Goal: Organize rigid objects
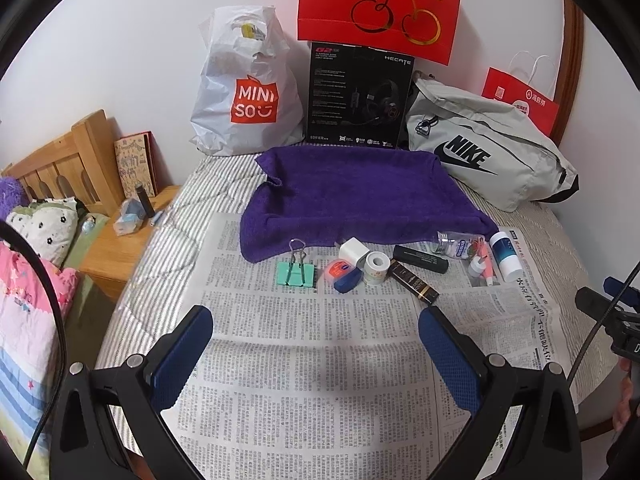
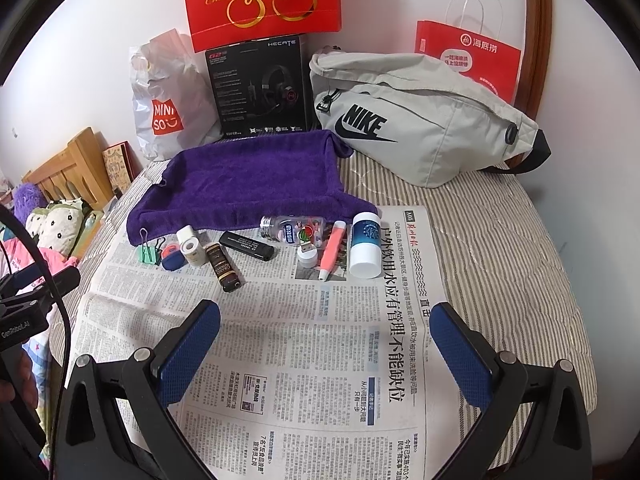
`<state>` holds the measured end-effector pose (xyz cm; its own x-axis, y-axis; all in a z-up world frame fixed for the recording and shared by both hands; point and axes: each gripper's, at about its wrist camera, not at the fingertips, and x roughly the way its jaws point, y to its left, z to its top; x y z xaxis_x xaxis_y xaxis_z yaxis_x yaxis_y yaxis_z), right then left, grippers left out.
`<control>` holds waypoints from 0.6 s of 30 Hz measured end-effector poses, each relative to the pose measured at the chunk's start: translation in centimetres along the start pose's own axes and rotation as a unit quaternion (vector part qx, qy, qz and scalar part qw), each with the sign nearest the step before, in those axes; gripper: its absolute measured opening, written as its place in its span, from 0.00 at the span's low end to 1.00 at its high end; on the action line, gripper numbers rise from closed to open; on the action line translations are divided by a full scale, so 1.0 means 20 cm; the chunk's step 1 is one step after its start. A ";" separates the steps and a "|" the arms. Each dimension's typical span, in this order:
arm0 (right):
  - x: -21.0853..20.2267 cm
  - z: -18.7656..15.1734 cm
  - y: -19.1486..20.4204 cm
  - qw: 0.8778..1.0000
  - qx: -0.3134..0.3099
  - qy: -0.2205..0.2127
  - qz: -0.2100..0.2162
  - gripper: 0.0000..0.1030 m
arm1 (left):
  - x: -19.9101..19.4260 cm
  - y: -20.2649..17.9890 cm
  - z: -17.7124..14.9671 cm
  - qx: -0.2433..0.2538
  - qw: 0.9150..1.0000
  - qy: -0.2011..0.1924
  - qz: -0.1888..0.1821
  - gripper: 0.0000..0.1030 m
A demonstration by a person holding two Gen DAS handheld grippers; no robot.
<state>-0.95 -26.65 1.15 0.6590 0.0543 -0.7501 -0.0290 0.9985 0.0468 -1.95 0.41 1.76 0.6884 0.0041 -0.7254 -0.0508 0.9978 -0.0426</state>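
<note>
A row of small rigid objects lies on a newspaper (image 1: 304,344) just in front of a purple towel (image 1: 352,192): a green binder clip (image 1: 297,272), a white charger cube (image 1: 353,251), an orange and blue case (image 1: 343,274), a tape roll (image 1: 376,268), a dark brown tube (image 1: 414,282), a black stick (image 1: 420,258), a clear bottle (image 2: 292,230), a coral pen (image 2: 332,249) and a white and blue bottle (image 2: 365,243). My left gripper (image 1: 316,320) and my right gripper (image 2: 326,318) are both open and empty, hovering over the newspaper short of the row.
Behind the towel stand a white Miniso bag (image 1: 244,92), a black headset box (image 1: 360,100), a red gift bag (image 1: 380,4) and a grey Nike bag (image 1: 488,152). A wooden nightstand (image 1: 120,240) is at the left. The bed's striped cover (image 2: 500,248) extends right.
</note>
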 end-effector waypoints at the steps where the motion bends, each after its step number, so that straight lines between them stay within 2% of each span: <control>1: 0.00 0.00 0.00 1.000 0.000 0.000 0.000 1.00 | 0.01 0.01 0.00 -0.003 1.000 0.002 -0.005 1.00; 18: 0.04 0.01 -0.03 1.000 0.005 0.001 0.002 1.00 | 0.06 0.01 0.00 0.009 1.000 0.000 -0.008 1.00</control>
<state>-0.23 -27.26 0.71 0.6573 0.0577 -0.7514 -0.0234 0.9981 0.0562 -1.11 0.53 0.86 0.6884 -0.0111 -0.7253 -0.0271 0.9988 -0.0411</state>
